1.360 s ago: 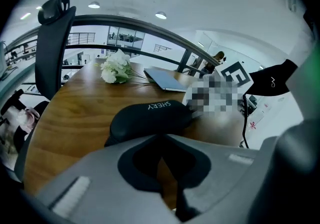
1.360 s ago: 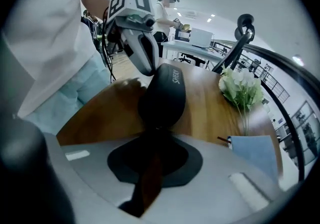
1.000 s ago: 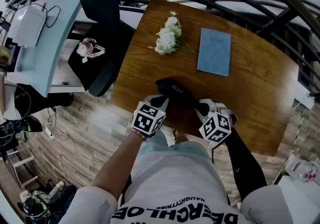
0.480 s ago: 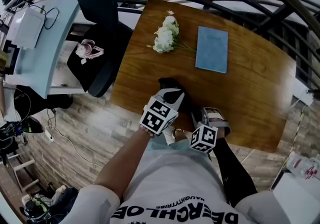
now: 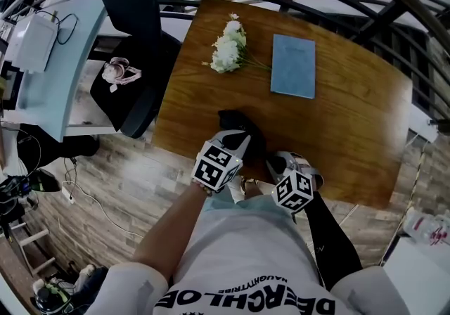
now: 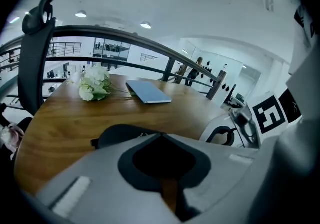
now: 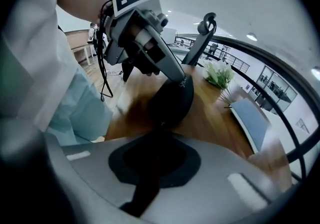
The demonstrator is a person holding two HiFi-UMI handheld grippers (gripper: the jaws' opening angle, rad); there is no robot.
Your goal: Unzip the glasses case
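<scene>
- Two claws of pale grey plastic, the left gripper (image 6: 160, 136) and the right gripper (image 7: 161, 130), each carry one marker cube (image 5: 216, 164) printed with black-and-white squares. Both reach to the near edge of the table.
- One glasses case (image 5: 239, 127) is a black, smooth, rounded oval shell with small pale lettering. It lies on the near part of the table, between the two claws.
- The left gripper's jaws are drawn together, with their tips pinched on one end of the case. A narrow slit lower down shows the wood beneath.
- The right gripper is clenched tight at the case's other end, and a dark strip of the case runs down between its jaws. Whether that strip is the zip pull cannot be told.
- One table (image 5: 351, 138) has a glossy brown wooden top with visible grain.
- One bunch of flowers (image 5: 228, 50), with ruffled white blooms on thin green stems, lies flat on the far part of the table.
- One notebook (image 5: 293, 65) is flat and rectangular with a matt blue cover. It lies just beside the flower stems and well apart from the case.
- One office chair (image 5: 137, 88), black and padded, stands left of the table.
- One pink headset (image 5: 116, 69) rests on the chair's seat.
- Several dark, curved metal rails (image 6: 125, 36) arc behind the table.
</scene>
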